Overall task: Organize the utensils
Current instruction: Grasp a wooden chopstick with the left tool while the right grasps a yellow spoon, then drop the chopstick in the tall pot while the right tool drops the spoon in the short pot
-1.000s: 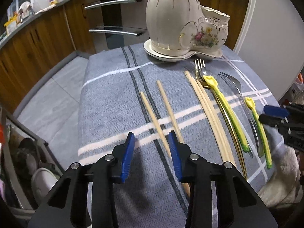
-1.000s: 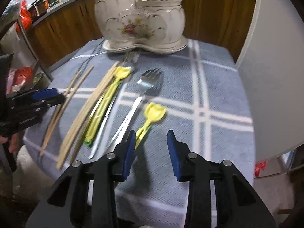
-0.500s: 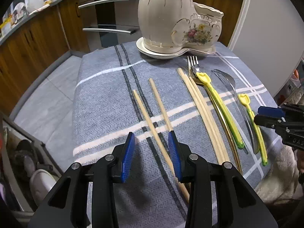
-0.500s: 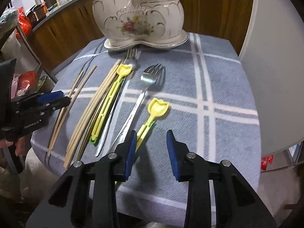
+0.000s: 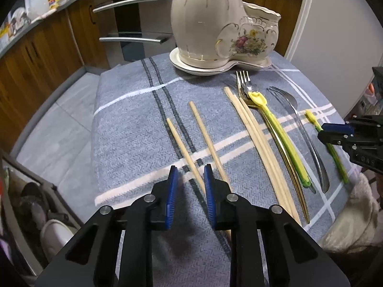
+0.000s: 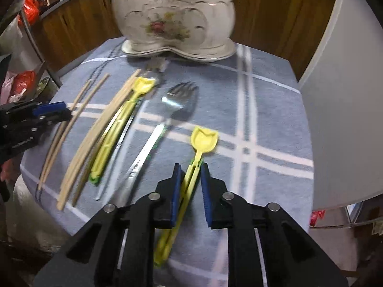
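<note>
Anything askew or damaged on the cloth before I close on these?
Nothing damaged or spilled. One oddity: the long yellow plastic spoon lies stacked on the gold fork, beside the pale chopstick pair, so they overlap. The white floral ceramic holder stands upright.

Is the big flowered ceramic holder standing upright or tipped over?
Upright. The ceramic holder sits flat on its matching saucer on the striped cloth, openings facing up. Whether anything is inside cannot be told.

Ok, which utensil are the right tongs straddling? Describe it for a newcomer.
Start at the floral ceramic holder and come toward the table's near edge. It is the short yellow shovel-tipped utensil, lying alone right of the steel fork; its longer yellow twin lies among chopsticks.
</note>
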A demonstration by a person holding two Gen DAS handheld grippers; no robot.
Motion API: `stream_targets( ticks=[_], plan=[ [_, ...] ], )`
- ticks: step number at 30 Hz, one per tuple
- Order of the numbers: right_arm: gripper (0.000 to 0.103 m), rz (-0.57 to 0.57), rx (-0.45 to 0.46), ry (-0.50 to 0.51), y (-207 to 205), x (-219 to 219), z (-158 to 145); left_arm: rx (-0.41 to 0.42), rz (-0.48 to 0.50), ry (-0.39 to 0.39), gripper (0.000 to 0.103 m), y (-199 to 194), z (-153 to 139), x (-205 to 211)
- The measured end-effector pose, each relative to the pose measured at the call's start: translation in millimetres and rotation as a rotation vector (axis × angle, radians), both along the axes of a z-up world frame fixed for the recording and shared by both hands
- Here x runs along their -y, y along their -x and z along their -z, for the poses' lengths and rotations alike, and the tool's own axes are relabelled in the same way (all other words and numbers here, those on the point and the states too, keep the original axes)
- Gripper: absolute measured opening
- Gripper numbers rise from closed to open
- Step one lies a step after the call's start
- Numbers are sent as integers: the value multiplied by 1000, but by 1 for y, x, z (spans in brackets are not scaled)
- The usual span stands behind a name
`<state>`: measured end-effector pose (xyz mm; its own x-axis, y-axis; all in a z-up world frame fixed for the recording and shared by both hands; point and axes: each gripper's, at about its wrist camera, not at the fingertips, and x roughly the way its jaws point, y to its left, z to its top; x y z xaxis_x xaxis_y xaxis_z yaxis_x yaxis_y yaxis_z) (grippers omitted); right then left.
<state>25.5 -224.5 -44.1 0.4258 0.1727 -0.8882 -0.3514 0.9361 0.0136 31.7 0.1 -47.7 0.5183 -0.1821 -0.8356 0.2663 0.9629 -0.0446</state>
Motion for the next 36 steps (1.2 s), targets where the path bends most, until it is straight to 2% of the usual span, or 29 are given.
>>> stream_targets(
  ticks=[4,9,10,11,13,14,22,27,29,33,36],
  plan=[
    [24,5,-5,-5,8,5,1,-14,5,3,24,5,0,-2],
    [25,2,20,-4,12,4,2,-8,5,-12,24,2,1,4],
    [24,-3,24,-3,12,3,3,-5,4,-18,24,1,1,4],
    [18,-16,27,-4,12,2,3,1,6,-29,22,0,1,6],
    [10,-24,35,2,13,1,3,12,3,-39,13,-2,1,6],
    [10,-24,41,3,13,1,2,18,1,-37,9,-3,1,4],
    [9,8,132,-87,9,17,-18,54,-6,-3,5,-4,-3,-7],
    [10,15,249,-152,4,23,-45,103,-16,9,5,-4,-17,-12],
    [10,19,307,-199,0,25,-59,141,-7,42,5,-1,-30,-14],
    [10,29,404,-255,-13,25,-84,240,22,89,5,2,-63,-12],
    [10,38,464,-312,-31,22,-104,320,50,153,5,-4,-94,-9]
  ],
)
